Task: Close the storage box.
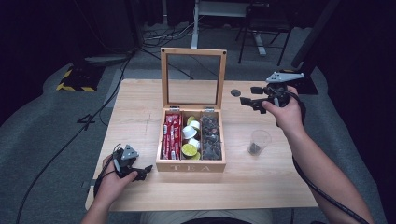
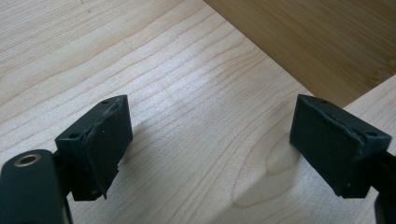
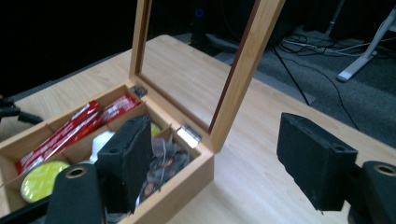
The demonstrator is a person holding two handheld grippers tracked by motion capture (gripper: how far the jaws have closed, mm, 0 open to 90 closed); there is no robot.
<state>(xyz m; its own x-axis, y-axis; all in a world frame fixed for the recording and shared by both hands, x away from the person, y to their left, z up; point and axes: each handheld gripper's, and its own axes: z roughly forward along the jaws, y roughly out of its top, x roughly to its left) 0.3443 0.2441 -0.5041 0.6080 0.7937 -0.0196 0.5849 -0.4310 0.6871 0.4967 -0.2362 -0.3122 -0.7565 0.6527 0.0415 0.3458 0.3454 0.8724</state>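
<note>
A wooden tea box point(image 1: 190, 165) marked TEA stands mid-table with its glass lid point(image 1: 193, 78) upright. It holds red packets point(image 1: 172, 135), round capsules point(image 1: 190, 132) and dark tea bags point(image 1: 210, 137). My left gripper point(image 1: 146, 171) rests low on the table by the box's front left corner, open and empty; its pads point(image 2: 108, 142) frame bare wood beside the box wall point(image 2: 327, 42). My right gripper point(image 1: 250, 97) hovers above the table right of the lid, open and empty, looking at the box point(image 3: 182, 184) and its lid point(image 3: 243, 65).
A clear plastic cup point(image 1: 258, 142) with something dark inside stands right of the box. A round hole point(image 1: 236, 93) sits in the table near the far edge. Cables and desk legs point(image 1: 196, 28) lie on the floor beyond the table.
</note>
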